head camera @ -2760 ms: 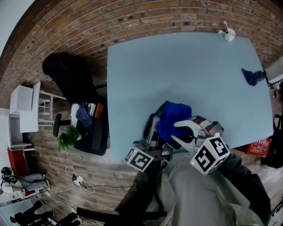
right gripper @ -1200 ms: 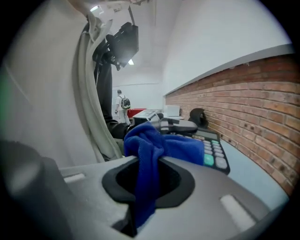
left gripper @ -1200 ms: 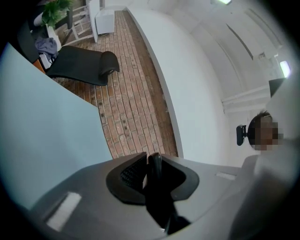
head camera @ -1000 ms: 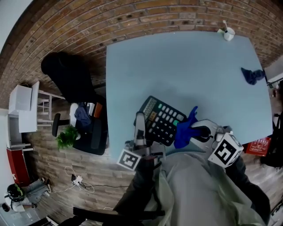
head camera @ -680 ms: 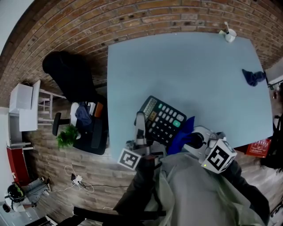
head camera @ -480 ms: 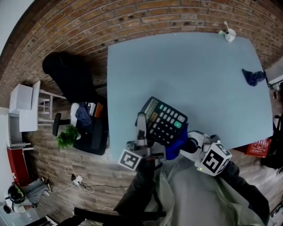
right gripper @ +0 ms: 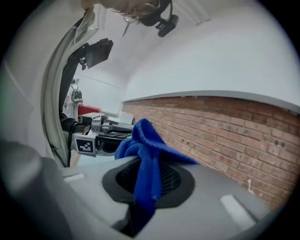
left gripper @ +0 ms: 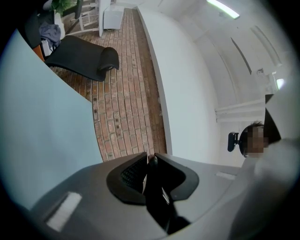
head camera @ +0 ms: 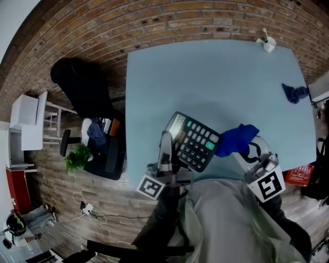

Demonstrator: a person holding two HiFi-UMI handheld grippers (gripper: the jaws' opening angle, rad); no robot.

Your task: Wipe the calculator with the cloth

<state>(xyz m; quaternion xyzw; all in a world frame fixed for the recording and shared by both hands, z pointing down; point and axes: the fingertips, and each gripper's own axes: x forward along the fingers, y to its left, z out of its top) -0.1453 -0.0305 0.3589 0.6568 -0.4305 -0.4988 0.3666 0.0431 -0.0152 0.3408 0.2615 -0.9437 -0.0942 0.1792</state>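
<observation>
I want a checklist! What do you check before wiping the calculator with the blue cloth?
1. The left gripper is shut on the calculator edge: ok.
2. The right gripper is shut on the blue cloth: ok.
3. The keys face up and uncovered: ok.
4. The blue cloth is on the keys: not ok, it sits off the calculator's right side.
5. The calculator rests on the table: cannot tell.

- A pale blue table [head camera: 216,77] stands against a red-brick wall [head camera: 154,20] (a white wall [right gripper: 211,61] rises above the brick).
- A black chair [head camera: 82,87] sits left of the table, with a small green plant [head camera: 78,158] near it.
- White shelving [head camera: 23,128] stands further left.
- A strip light [left gripper: 223,8] glows on the ceiling.
</observation>
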